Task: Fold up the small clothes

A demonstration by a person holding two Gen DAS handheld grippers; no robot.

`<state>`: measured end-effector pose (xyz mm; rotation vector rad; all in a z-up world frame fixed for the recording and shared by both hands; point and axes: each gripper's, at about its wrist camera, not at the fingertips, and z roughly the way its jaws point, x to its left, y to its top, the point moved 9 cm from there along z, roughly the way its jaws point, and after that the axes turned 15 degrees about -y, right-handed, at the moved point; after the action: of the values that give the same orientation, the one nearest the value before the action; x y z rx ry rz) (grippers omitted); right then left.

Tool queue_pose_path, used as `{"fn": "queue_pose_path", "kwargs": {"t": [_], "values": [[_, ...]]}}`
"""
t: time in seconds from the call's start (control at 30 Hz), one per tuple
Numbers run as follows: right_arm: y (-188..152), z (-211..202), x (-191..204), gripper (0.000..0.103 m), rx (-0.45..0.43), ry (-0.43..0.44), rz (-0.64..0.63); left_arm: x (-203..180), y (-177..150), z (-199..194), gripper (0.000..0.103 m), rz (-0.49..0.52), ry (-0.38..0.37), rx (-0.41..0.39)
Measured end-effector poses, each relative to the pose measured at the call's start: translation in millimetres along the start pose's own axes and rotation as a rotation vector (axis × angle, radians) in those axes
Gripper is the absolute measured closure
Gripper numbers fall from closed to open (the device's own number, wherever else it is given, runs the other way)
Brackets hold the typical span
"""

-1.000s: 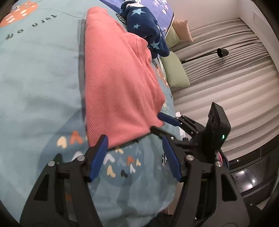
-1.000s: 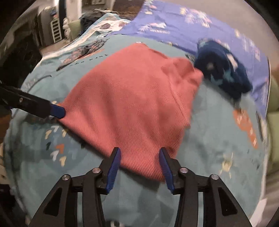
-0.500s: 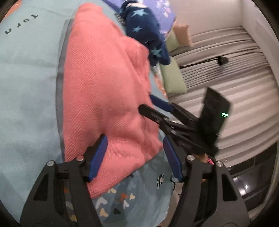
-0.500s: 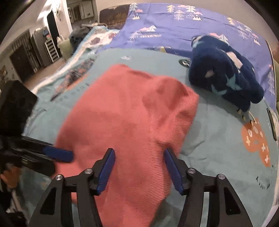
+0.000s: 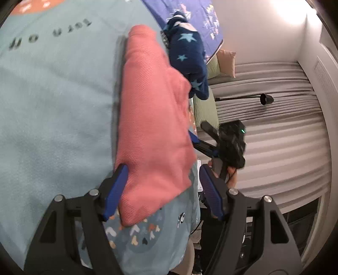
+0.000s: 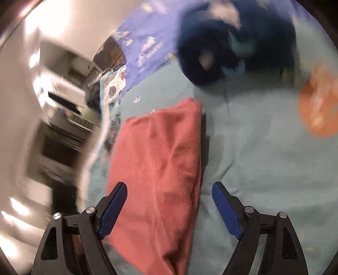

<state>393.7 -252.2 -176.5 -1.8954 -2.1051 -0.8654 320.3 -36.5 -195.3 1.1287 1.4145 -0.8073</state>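
Note:
A coral knit garment (image 5: 152, 127) lies folded in a long strip on the teal bedspread (image 5: 52, 95). My left gripper (image 5: 162, 171) hovers over its near end. The jaws are opening, with cloth between the blue pads but not pinched. In the blurred right wrist view the garment (image 6: 160, 169) runs forward between the fingers of my right gripper (image 6: 170, 186). Those jaws are opening wide and hold nothing. The right gripper (image 5: 200, 132) also shows in the left wrist view, at the garment's right edge, with a hand behind it. A navy star-print garment (image 5: 188, 57) (image 6: 232, 42) lies just past the coral one.
A purple tree-print blanket (image 5: 202, 19) covers the far end of the bed. Green and tan pillows (image 5: 205, 110) lean by the grey curtain (image 5: 274, 148), with a black floor lamp (image 5: 264, 99) in front. The bed's edge drops off on the right in the left wrist view.
Both grippers moved forward over the coral garment, which went from a broad spread to a narrower strip. The right gripper rolled sharply, opened wider and came closer to the navy garment.

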Motion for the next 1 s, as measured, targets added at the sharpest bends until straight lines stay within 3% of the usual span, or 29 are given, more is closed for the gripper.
{"fn": "queue_pose_path", "kwargs": {"t": [0.07,0.13,0.27,0.4,0.67,0.8,0.87,0.93,1.0], "values": [[5,18,-7,0.019,0.061,0.036,0.066,2,1,3,0.033,-0.015,-0.001,0.007],[14,22,-5,0.019,0.058,0.094,0.088,0,2,1,0.033,-0.023,0.005,0.013],[23,33,9,0.019,0.104,0.143,0.071,3,7,-14,0.033,-0.009,0.046,-0.002],[25,48,25,0.016,0.157,0.162,0.017,11,6,-17,0.033,-0.044,0.021,0.005],[30,59,47,0.015,0.195,0.285,0.030,2,1,7,0.029,-0.040,-0.026,0.061],[25,65,39,0.046,0.189,0.210,0.018,2,1,11,0.028,-0.018,-0.015,0.062],[23,66,33,0.058,0.187,0.217,0.041,0,0,10,0.028,0.002,-0.025,0.052],[19,68,32,0.070,0.195,0.233,0.050,0,-2,8,0.036,0.027,-0.018,0.047],[19,71,33,0.074,0.184,0.242,0.050,3,-4,7,0.048,0.050,0.010,0.041]]}}
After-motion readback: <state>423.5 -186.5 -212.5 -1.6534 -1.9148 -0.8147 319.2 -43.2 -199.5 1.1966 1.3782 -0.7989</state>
